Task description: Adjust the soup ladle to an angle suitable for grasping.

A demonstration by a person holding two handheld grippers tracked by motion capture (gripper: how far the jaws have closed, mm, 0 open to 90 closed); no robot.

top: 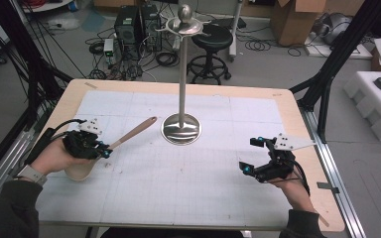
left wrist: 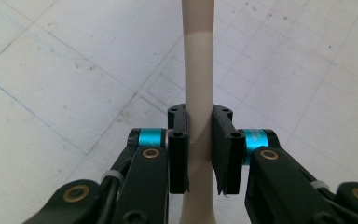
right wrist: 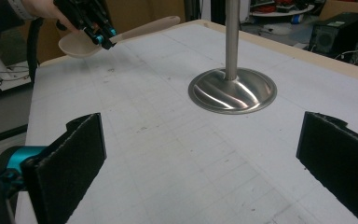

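The left tongs [top: 105, 151] grip the beige ladle [top: 129, 134] by its handle at the counter's [top: 188, 198] near left, bowl near the hand and handle tip aimed at the steel hanging stand [top: 181, 128] in the middle. To hang it well, I judge the grip should stay firm while lifting toward the stand's top hooks [top: 186, 26]. The right tongs [top: 252, 156] wait wide open and empty at near right.

The spoon [top: 129, 134], left of centre in the high view, looks like matt, smooth beige plastic or silicone. The stand [top: 181, 128] at centre is polished metal, its round base glossy with streaked reflections. The tabletop [top: 287, 106] shows a pale wood rim under a matt white gridded sheet [top: 178, 173], scuffed and speckled. The left hand-held gripper [left wrist: 199, 149] has matt black pads and glossy teal collars.
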